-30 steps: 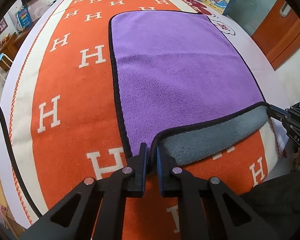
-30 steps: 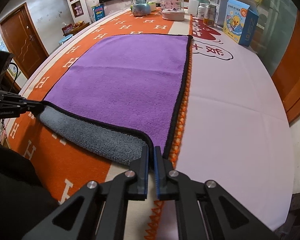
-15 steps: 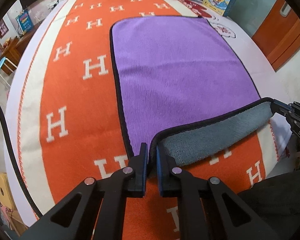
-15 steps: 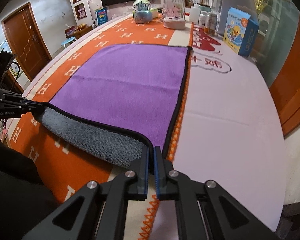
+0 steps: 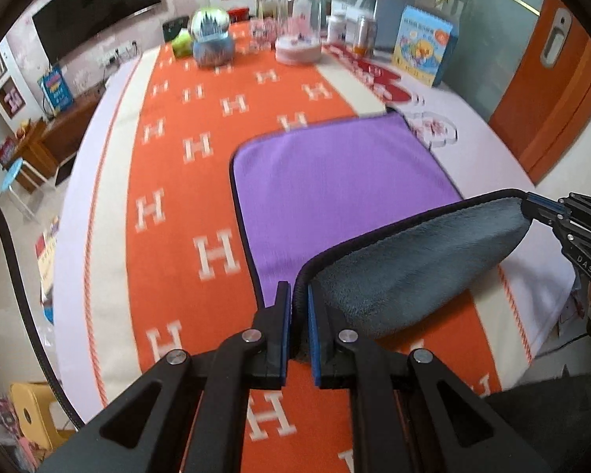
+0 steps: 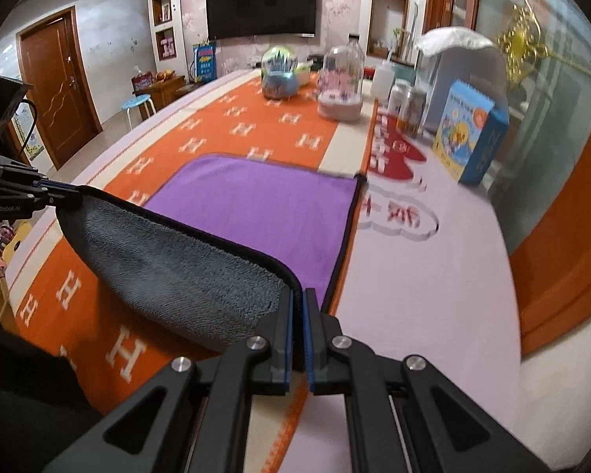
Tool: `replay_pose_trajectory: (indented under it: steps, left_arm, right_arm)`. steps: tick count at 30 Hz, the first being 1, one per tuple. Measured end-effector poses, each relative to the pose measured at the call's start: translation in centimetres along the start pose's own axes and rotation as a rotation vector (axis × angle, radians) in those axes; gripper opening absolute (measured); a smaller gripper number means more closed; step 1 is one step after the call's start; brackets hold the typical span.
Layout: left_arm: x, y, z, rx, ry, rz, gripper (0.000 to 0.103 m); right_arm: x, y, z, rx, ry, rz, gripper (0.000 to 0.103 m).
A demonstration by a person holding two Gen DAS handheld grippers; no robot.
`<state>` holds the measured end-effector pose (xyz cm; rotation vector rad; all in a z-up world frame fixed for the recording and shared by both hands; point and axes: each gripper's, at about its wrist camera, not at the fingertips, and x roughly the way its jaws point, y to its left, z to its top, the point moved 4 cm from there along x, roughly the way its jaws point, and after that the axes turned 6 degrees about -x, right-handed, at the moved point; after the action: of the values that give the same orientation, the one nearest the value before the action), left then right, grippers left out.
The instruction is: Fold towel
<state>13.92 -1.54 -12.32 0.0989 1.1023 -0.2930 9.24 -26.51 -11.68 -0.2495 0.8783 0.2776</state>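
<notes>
A purple towel (image 5: 335, 181) with a black hem and grey underside lies on the orange H-patterned table cover (image 5: 185, 205). Its near edge is lifted off the table, showing the grey side (image 5: 413, 268). My left gripper (image 5: 298, 299) is shut on the near left corner. My right gripper (image 6: 298, 303) is shut on the near right corner; the towel (image 6: 256, 205) and its grey underside (image 6: 169, 268) sag between the two. Each gripper shows in the other's view, the right gripper (image 5: 539, 207) at the right edge and the left gripper (image 6: 65, 193) at the left edge.
At the table's far end stand a snow globe (image 5: 210, 39), a glass dome ornament (image 5: 299, 27), jars (image 6: 407, 108) and a blue picture box (image 5: 425, 49). A white cloth with red print (image 6: 433, 236) covers the right side. A blue stool (image 6: 138, 104) stands beyond the table's left side.
Both grippers have lifted the towel's near edge higher and carried it forward over the towel. More grey underside shows and less purple lies flat. Both views now tilt up toward the room.
</notes>
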Motion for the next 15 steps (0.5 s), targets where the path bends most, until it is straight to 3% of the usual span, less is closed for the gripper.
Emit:
replay_pose_trajectory:
  steps: [8,15]
  left_arm:
    - [-0.7,0.7,5.9,-0.01,-0.114,0.032,0.006]
    - [0.1,2.4,10.0,-0.086,-0.213,0.059,0.005]
  right_arm:
    - [0.7,-1.5,5.7,-0.036,-0.09,-0.051,0.004]
    - [2.1,-2.5,8.9,-0.043,-0.149,-0.105,0.004]
